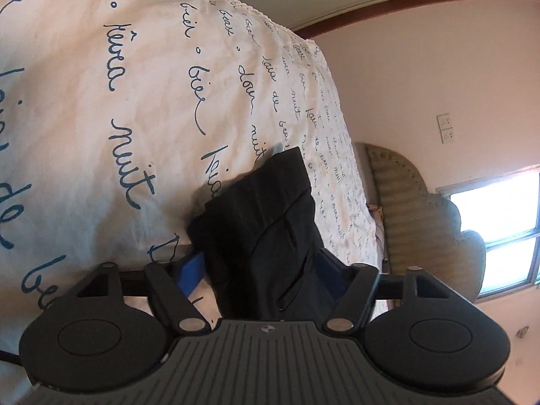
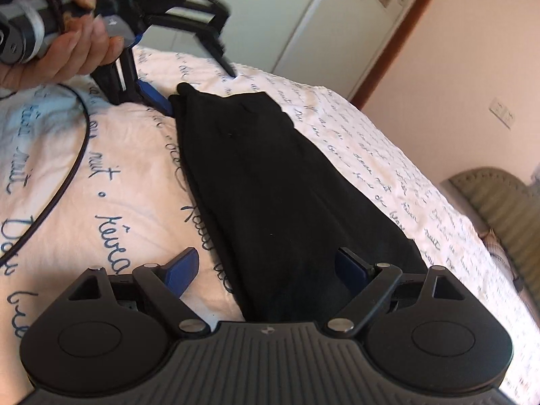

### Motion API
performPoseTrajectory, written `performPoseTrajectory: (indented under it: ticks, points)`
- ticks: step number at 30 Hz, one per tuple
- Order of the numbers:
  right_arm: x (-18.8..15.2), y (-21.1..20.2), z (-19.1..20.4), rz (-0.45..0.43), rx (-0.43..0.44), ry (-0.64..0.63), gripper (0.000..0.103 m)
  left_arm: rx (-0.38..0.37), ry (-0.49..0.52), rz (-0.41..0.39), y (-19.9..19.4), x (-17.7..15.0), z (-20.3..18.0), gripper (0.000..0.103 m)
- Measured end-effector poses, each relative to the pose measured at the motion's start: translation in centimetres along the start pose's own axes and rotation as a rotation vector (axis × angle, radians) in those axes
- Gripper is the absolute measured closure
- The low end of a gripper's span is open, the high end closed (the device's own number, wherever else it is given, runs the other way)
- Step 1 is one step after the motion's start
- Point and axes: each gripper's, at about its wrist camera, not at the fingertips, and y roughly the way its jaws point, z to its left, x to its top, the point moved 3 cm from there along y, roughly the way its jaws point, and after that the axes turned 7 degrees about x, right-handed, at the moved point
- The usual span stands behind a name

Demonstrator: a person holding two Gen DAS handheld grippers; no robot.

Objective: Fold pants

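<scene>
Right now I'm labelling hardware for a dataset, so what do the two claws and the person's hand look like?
Both claws, left and right, share one build: black linkage arms with silver pivot pins, blue finger pads, two round black discs and a ribbed grey centre plate with a small emblem. The bare hand grips a handle wrapped in white tape and a dark band. A dark cable trails across the bedsheet.

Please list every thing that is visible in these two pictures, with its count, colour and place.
pants: one, black, lying lengthwise on the bed between both grippers
bedcover: one, white with blue script, under the pants
headboard: one, olive, padded, right edge
cable: one, black, across the bedcover, left
wall sockets: two, white, pink wall
window: one, bright, right
left gripper: black, blue pads, around one pants end
right gripper: black, blue pads, jaws wide around the other end
hand: one, holding the left gripper's handle
</scene>
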Motion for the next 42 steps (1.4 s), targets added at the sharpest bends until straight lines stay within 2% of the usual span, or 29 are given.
performPoseTrajectory:
  ticks: [3, 4, 5, 6, 8, 9, 10, 13, 17, 19, 20, 22, 23, 25, 27, 28, 31, 33, 39, 42]
  points:
    - [-0.2, 0.3, 0.4, 0.002, -0.094, -0.083, 0.016, 0.015, 0.038, -0.014, -0.2, -0.3, 0.0, 0.049]
    - [-0.3, 0.4, 0.8, 0.009, -0.107, -0.134, 0.016, 0.022, 0.044, -0.016, -0.1, -0.2, 0.0, 0.054]
    - [-0.3, 0.5, 1.2, 0.005, -0.106, -0.161, 0.02, 0.026, 0.048, -0.018, 0.0, -0.2, 0.2, 0.058]
    - [-0.3, 0.5, 1.5, 0.001, -0.08, -0.178, 0.043, 0.031, 0.055, -0.022, 0.0, -0.2, 0.2, 0.06]
    - [-0.2, 0.9, 2.2, 0.02, -0.008, -0.194, 0.07, 0.056, 0.078, -0.035, 0.2, -0.3, 0.3, 0.071]
    - [-0.1, 1.1, 2.6, 0.02, -0.011, -0.213, 0.075, 0.066, 0.09, -0.041, 0.2, -0.3, 0.3, 0.071]
    - [-0.1, 1.2, 2.9, 0.025, -0.005, -0.229, 0.081, 0.074, 0.104, -0.049, 0.1, -0.4, 0.2, 0.076]
    - [0.5, 1.1, 2.3, 0.022, 0.03, -0.164, 0.091, 0.08, 0.139, -0.071, -0.5, -0.4, -0.3, 0.084]
    - [1.0, -0.1, 1.9, -0.004, 0.061, -0.103, 0.094, 0.061, 0.177, -0.089, -1.5, -0.3, -0.8, 0.085]
    - [0.0, 0.8, 2.6, 0.029, 0.064, -0.122, 0.093, 0.088, 0.168, -0.063, -0.7, -0.3, -0.1, 0.085]
    - [-0.4, 1.1, 3.0, 0.011, 0.034, -0.155, 0.091, 0.101, 0.156, -0.049, 0.0, -0.4, 0.6, 0.083]
    - [-0.5, 1.1, 4.0, -0.003, -0.034, -0.233, 0.089, 0.075, 0.122, -0.039, 0.3, -0.2, 1.6, 0.076]
    - [-0.3, 0.9, 4.4, -0.005, -0.059, -0.266, 0.085, 0.048, 0.098, -0.034, 0.1, 0.0, 1.8, 0.076]
    - [0.2, 0.1, 4.6, -0.039, -0.082, -0.313, 0.068, 0.02, 0.099, -0.046, -0.6, 0.3, 1.6, 0.071]
    - [1.5, -0.5, 4.4, -0.091, -0.064, -0.315, 0.021, 0.031, 0.12, -0.069, -1.5, 0.5, 1.3, 0.07]
    - [2.2, -0.6, 4.3, -0.118, -0.03, -0.303, 0.017, 0.03, 0.124, -0.08, -2.0, 0.6, 1.3, 0.07]
    - [4.9, 0.9, 4.5, -0.121, 0.071, -0.25, 0.017, 0.037, 0.14, -0.148, -4.1, 1.0, 1.2, 0.068]
    - [6.3, 2.3, 5.0, -0.131, 0.099, -0.237, 0.018, 0.042, 0.136, -0.201, -6.0, 1.4, 1.3, 0.062]
    - [9.0, 6.8, 5.4, -0.125, 0.075, -0.245, 0.018, 0.072, 0.128, -0.359, -12.0, 3.3, 2.6, 0.054]
    - [10.3, 8.3, 6.1, -0.136, 0.055, -0.254, 0.018, 0.092, 0.137, -0.403, -13.9, 4.1, 3.0, 0.051]
